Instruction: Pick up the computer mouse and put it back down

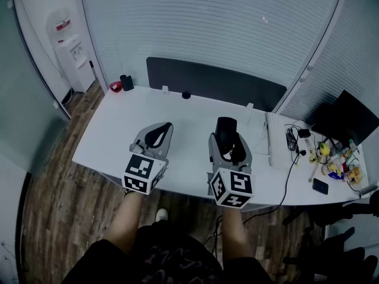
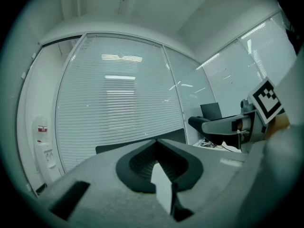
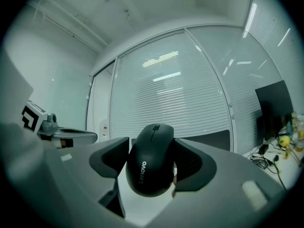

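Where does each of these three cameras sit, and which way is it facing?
Head view: on the person's head, looking steeply down at the desk; both forearms, left tongs and right tongs show.
Left gripper view: on the left tongs, looking along its closed, empty jaws toward the blinds.
Right gripper view: on the right tongs, looking along jaws clamped on the computer mouse.
Shared: each gripper view catches the other tongs; all show the blinds.

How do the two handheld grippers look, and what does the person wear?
Both the left gripper and the right gripper have grey moulded bodies with black ribbed pads lining the jaws. At the rear of each sits a white cube with black square markers: left cube, right cube. No cables show. The forearms have no sleeves; the person wears dark clothing.
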### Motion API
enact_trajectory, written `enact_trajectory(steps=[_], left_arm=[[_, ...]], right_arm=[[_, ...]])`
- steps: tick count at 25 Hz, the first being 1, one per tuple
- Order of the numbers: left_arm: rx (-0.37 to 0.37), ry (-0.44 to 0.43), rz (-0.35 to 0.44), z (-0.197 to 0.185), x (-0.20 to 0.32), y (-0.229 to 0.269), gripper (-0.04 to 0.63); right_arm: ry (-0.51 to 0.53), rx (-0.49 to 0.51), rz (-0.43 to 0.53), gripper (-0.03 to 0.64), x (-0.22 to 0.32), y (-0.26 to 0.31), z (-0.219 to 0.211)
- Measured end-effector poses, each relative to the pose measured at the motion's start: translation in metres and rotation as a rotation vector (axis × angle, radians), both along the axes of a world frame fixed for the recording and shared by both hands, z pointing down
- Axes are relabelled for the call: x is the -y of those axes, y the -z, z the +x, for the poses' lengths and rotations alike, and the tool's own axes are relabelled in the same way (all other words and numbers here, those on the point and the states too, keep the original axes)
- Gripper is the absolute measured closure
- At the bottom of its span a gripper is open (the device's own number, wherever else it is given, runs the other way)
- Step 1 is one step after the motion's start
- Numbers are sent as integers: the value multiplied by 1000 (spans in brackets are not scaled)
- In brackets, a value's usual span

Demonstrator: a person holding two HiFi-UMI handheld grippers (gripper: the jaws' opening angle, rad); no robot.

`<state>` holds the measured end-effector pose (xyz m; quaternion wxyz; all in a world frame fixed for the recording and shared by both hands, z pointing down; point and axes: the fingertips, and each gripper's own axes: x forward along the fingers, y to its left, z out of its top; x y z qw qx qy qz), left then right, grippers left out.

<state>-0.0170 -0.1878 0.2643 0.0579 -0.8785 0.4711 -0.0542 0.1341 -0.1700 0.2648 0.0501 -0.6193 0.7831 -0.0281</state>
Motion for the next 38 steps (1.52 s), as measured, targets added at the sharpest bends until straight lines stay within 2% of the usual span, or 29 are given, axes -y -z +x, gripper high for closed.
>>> enact_trajectory(steps=[20,38], left_arm=[[-20,-9,13,-1,12,11,595],[-30,3,-29,-21,40,-4,595]], right_arm=[[-16,-14,20,311,9,11,3],[-6,-26,-36,311,37,-7,-16]])
